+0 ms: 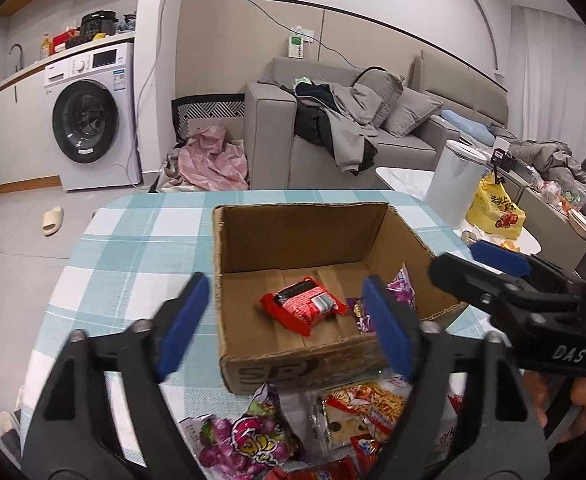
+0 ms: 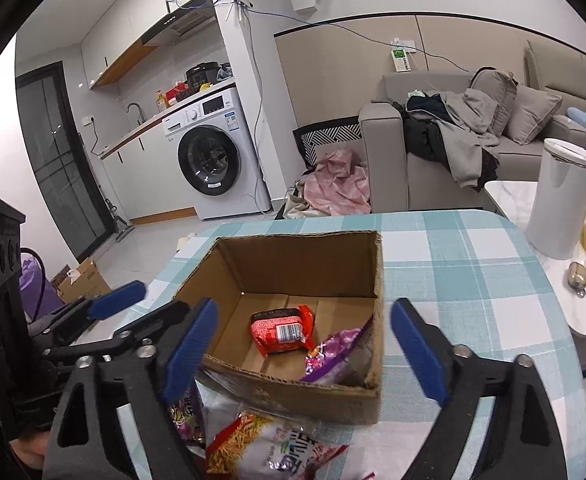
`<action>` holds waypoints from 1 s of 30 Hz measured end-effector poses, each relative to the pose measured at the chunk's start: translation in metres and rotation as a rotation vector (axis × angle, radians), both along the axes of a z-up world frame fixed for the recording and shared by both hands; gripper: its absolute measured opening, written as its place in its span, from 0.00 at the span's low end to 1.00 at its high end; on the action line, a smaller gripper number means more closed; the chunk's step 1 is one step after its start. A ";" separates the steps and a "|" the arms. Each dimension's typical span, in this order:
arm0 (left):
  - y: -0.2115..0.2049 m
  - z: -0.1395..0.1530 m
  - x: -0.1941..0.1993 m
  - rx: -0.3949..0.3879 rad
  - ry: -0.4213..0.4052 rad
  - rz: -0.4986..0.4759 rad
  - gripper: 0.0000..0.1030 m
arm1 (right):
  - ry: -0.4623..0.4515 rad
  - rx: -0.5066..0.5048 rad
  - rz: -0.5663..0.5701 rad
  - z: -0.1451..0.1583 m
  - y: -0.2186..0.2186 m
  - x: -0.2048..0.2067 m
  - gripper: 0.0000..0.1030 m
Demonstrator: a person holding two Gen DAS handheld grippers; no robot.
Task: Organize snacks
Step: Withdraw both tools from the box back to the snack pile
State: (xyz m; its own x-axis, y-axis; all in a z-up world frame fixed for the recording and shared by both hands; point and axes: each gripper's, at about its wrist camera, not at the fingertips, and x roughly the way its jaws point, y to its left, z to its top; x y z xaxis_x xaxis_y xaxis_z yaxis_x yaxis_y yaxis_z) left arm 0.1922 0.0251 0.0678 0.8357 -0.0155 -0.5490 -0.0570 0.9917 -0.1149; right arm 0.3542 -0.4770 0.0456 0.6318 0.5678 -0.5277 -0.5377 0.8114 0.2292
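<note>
An open cardboard box (image 1: 293,236) (image 2: 293,264) stands on the checked tablecloth. Inside lie a red snack packet (image 1: 303,306) (image 2: 283,330) and a purple packet (image 1: 401,290) (image 2: 333,354) against the right wall. Loose snacks lie in front of the box: a purple grape-candy bag (image 1: 249,440), a fries bag (image 1: 373,404) (image 2: 269,444) and a biscuit packet (image 1: 341,426). My left gripper (image 1: 287,330) (image 2: 121,300) is open and empty, just before the box's near wall. My right gripper (image 2: 305,348) (image 1: 469,262) is open and empty, above the box's near edge.
The table (image 1: 125,248) (image 2: 473,280) has a teal-and-white checked cloth. A white cylindrical bin (image 1: 455,184) (image 2: 559,204) and a yellow bag (image 1: 495,212) stand to the right. A grey sofa (image 1: 333,136), a washing machine (image 1: 89,120) and pink cloth (image 1: 213,160) lie beyond.
</note>
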 end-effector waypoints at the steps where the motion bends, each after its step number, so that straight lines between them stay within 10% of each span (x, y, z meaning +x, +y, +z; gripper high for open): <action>1: 0.001 0.001 -0.004 0.001 -0.006 0.007 0.90 | 0.013 0.008 0.003 -0.001 -0.004 -0.001 0.99; 30: 0.000 -0.030 -0.138 0.032 0.040 -0.008 0.99 | 0.098 -0.064 0.049 -0.040 -0.049 -0.078 1.00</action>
State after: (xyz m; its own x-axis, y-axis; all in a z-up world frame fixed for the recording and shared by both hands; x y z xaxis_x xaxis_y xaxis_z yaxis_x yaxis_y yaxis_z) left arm 0.0541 0.0255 0.0379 0.8132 -0.0037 -0.5820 -0.0532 0.9953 -0.0806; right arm 0.2761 -0.5260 0.0058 0.5481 0.5596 -0.6217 -0.5546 0.7995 0.2307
